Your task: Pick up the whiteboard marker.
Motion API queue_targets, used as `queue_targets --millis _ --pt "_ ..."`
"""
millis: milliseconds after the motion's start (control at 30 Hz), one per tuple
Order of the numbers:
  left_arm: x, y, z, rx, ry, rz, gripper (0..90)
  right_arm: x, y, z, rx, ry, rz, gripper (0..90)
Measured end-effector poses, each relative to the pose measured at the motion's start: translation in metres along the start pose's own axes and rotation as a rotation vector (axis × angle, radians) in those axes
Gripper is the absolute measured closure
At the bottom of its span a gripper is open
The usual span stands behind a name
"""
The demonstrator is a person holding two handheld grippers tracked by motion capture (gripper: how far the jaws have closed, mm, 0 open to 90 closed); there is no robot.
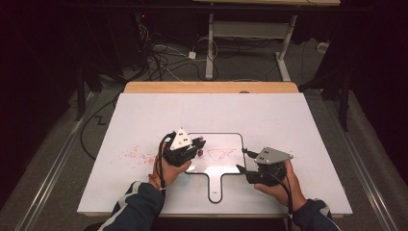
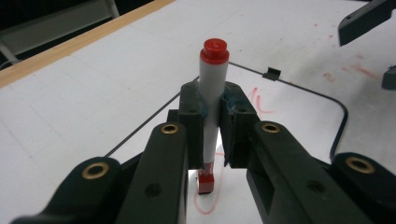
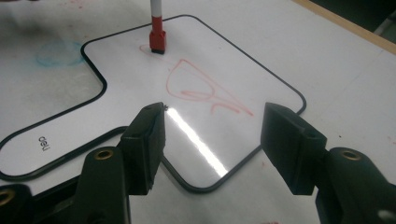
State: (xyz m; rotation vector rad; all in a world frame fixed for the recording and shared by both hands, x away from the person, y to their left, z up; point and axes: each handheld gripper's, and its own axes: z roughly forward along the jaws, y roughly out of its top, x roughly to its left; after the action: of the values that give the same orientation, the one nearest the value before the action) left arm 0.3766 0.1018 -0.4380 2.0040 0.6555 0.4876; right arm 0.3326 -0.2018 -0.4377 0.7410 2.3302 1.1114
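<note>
Left gripper (image 1: 196,146) clamps the marker (image 2: 212,98) (eraser down) at the whiteboard's (image 3: 261,79) nine o'clock; right gripper (image 1: 245,161) gapes empty at three.

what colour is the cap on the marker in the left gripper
Red. The cap tops the white marker clamped in the left gripper, clearest in the left gripper view.

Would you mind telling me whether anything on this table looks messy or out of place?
Yes: faint red smudges stain the white table sheet left of the small black-rimmed whiteboard, off the board itself. The red scribble lies on the board, where the left gripper holds the capped white marker.
</note>
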Motion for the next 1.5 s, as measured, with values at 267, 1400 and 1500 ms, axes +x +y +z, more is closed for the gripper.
queue_targets --millis 267,1400,1500 --pt "0.004 -0.004 -0.003 -0.012 -0.022 -0.013 78.7 -0.001 -0.002 -0.003 0.007 -0.008 0.005 42.0" --pt "-0.007 -0.006 -0.006 -0.017 -0.024 0.009 78.9 0.003 -0.005 -0.008 -0.008 0.019 0.001 40.5" --pt "0.004 -0.009 -0.011 -0.008 0.007 -0.014 78.8 0.003 -0.009 -0.015 -0.017 0.011 0.003 39.2"
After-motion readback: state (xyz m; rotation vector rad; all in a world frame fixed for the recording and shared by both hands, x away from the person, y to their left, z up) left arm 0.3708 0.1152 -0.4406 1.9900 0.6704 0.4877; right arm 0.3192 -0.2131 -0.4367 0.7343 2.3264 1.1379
